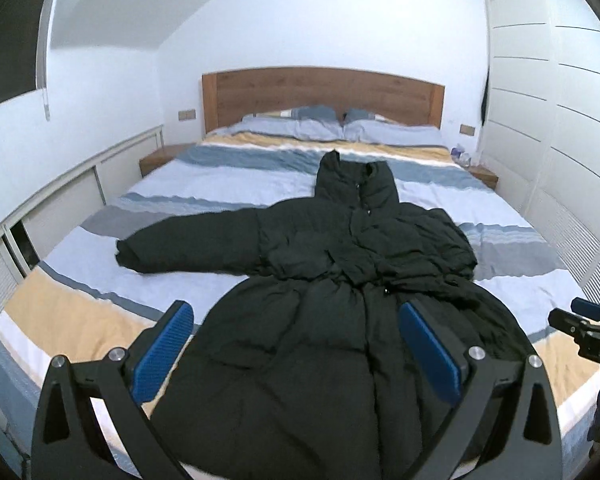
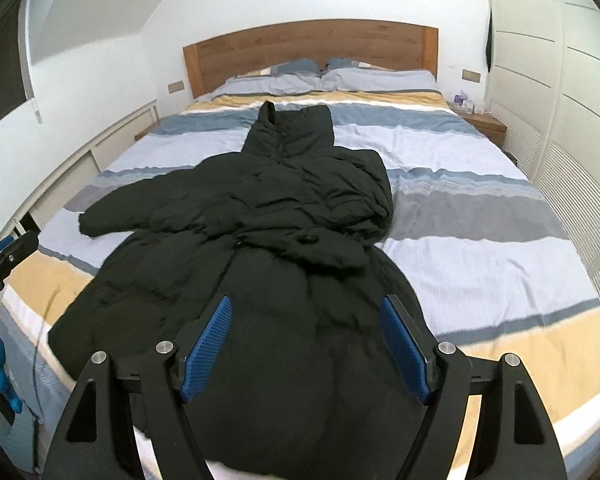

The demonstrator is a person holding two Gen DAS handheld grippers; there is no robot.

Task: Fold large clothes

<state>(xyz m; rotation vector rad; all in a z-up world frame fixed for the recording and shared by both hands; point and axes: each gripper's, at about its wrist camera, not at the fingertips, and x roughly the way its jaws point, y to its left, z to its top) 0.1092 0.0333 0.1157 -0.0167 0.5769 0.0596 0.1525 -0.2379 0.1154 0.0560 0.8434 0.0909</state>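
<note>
A black hooded puffer coat (image 1: 324,280) lies flat on the striped bed (image 1: 204,184), hood toward the headboard; it also shows in the right wrist view (image 2: 260,240). Its left sleeve (image 1: 180,244) stretches out to the left. Its right sleeve (image 2: 340,208) is folded in across the chest. My left gripper (image 1: 296,320) is open and empty above the coat's lower hem. My right gripper (image 2: 306,316) is open and empty above the hem too. Each gripper shows at the edge of the other's view.
The bed's near edge lies just below the hem. Two pillows (image 1: 340,124) and a wooden headboard (image 1: 324,92) are at the far end. White wardrobes (image 1: 548,120) stand on the right, low cabinets (image 1: 60,200) on the left, nightstands beside the headboard.
</note>
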